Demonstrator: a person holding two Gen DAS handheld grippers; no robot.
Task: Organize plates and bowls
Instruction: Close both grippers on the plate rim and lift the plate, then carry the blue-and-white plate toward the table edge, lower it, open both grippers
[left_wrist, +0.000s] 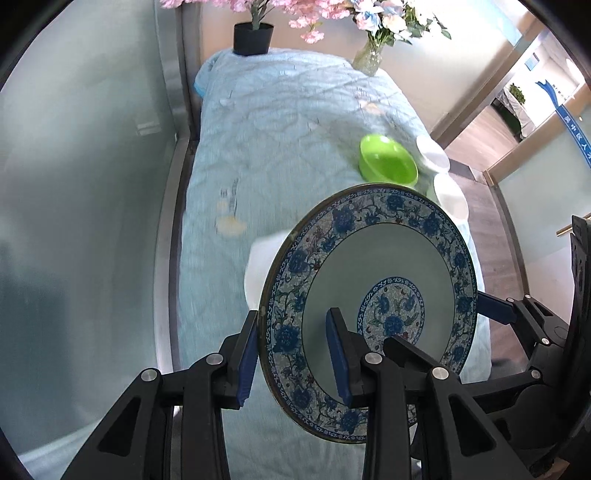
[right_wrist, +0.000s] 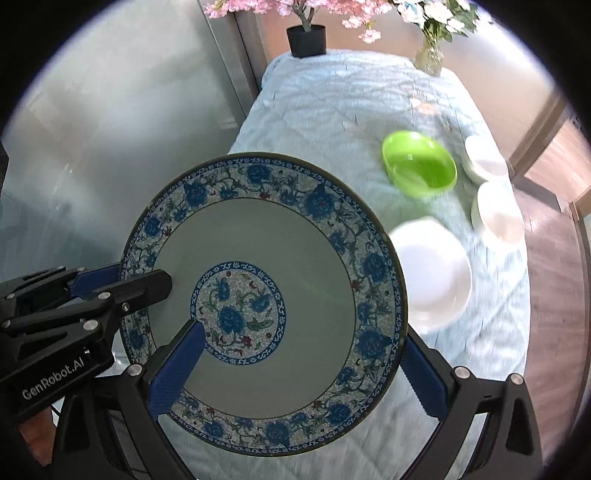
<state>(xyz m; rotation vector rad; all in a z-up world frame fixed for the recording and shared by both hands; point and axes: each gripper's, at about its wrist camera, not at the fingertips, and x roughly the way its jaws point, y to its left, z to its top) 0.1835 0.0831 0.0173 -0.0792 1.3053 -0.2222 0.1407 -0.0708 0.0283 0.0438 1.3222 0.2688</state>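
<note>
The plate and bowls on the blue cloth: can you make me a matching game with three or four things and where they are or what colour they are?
Things:
1. patterned plate
2. plastic bowl
3. flower pot
4. glass vase

Descriptions:
A. black, at the far left corner of the table
B. bright green, sitting on the cloth
C. blue flowers round its rim, held up by both hand-held grippers
D. clear, at the far right corner with white flowers

Pairs: 1-C, 2-B, 3-A, 4-D
</note>
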